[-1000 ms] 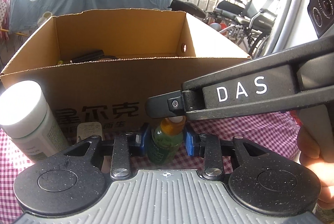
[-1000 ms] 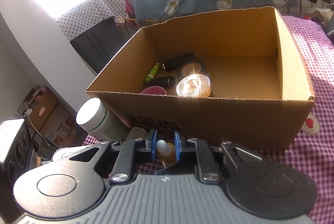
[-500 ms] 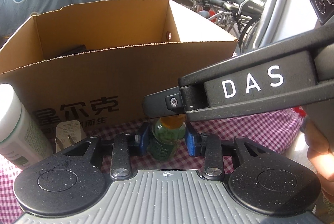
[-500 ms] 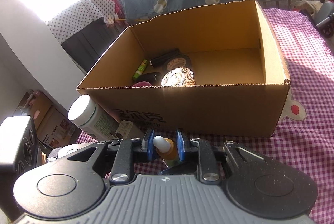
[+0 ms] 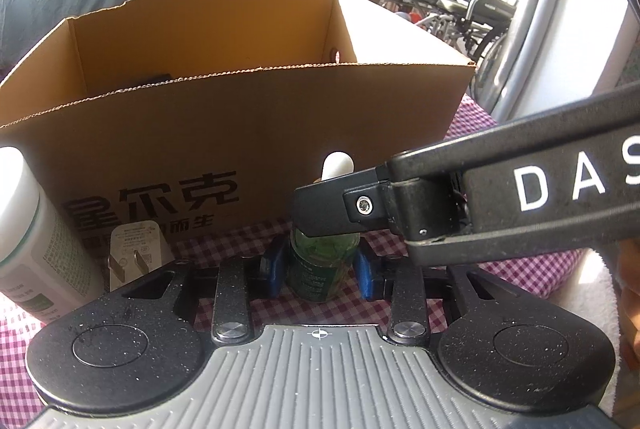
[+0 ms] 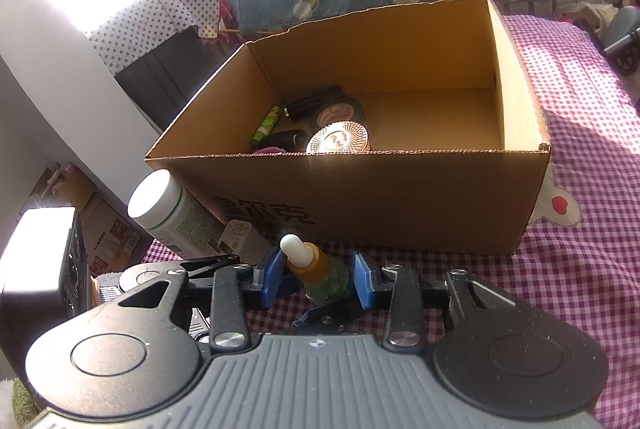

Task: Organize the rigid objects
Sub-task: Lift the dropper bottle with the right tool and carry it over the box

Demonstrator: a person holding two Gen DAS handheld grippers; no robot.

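So I've got a little green dropper bottle (image 5: 322,267) standing on the pink checked cloth (image 6: 580,293), right in front of the cardboard box (image 5: 256,133). My left gripper (image 5: 319,267) has its blue pads either side of the glass body, but there's a sliver of gap on each side, so it looks open around it, not squeezing. Right gripper (image 6: 316,279) is spread wide around the bottle's orange neck and white bulb, pads clearly off it.

Readable stuff: "DAS" in white on the side of the right gripper where it crosses the left view. Big black Chinese characters on the front of the box, "尔克" is the bit I can make out, smaller line under it partly hidden. The bottle label is too small to read.

Left of the bottle there's a white jar (image 6: 168,213) with fine green print, and a white plug (image 5: 138,255) leaning at the box, prongs facing me. Inside the box: a shiny round tin (image 6: 338,141), a black tube (image 6: 312,104), a green stick (image 6: 266,125)
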